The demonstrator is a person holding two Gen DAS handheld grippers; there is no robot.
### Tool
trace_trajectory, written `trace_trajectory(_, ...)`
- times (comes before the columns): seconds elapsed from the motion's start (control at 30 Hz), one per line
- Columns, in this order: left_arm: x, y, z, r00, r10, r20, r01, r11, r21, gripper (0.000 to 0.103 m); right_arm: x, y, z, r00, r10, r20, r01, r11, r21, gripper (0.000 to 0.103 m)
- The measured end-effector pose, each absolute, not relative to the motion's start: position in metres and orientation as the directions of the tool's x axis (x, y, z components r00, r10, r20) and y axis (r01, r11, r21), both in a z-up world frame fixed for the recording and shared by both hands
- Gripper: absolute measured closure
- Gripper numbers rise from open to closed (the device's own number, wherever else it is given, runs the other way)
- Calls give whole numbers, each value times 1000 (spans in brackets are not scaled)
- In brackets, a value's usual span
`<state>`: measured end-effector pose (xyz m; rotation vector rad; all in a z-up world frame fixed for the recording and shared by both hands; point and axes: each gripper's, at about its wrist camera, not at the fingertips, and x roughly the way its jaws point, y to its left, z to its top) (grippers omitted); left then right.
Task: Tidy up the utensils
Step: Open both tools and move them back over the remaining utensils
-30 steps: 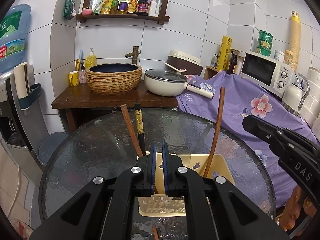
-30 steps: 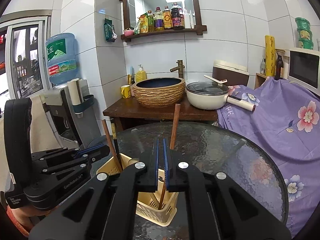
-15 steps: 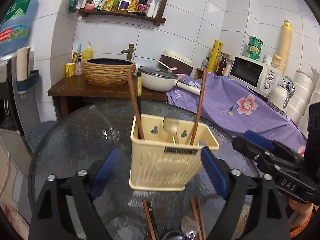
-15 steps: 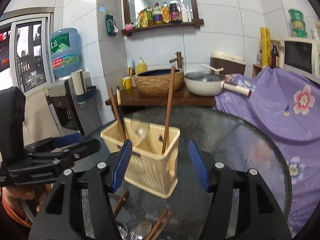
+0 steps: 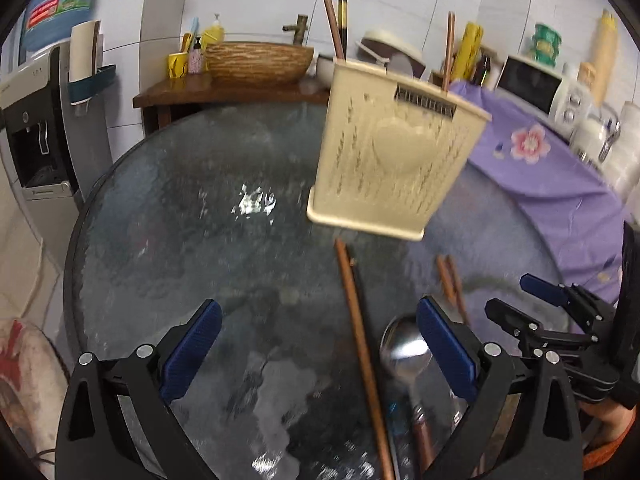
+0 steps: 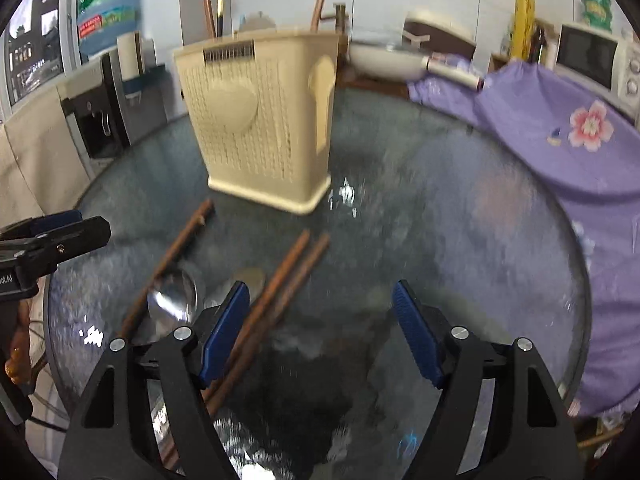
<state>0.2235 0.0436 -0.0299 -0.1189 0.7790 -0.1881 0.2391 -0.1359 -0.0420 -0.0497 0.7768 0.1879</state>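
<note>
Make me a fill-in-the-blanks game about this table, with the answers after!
1. Both grippers, left and right, are ____.
2. The holder stands on the ____ table.
3. The spoon lies on the table, ____ the holder.
4. The flower cloth is ____.

Answers: open; glass; outside; purple

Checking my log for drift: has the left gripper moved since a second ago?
Yes. The left gripper has pulled back from the cream plastic utensil holder and tilted down toward the round glass table, its jaws now open.
</note>
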Motion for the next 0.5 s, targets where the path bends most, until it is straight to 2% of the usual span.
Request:
trace_trajectory(0.2,216,40,-44,688,-180,-703,127,984,-127,9,229,-137,-63,658,133,-741,-164,986,32,29)
trace_trajectory(0.33,214,36,-53,662,-192,-725,156,981,-118,24,228,-135,-63,653,140,-744,-163,986,42,29)
trace_trajectory(0.5,210,27,-56,650,-205,-732,193,976,-102,33,229,-126,-63,645,125,-754,-174,985,14,29)
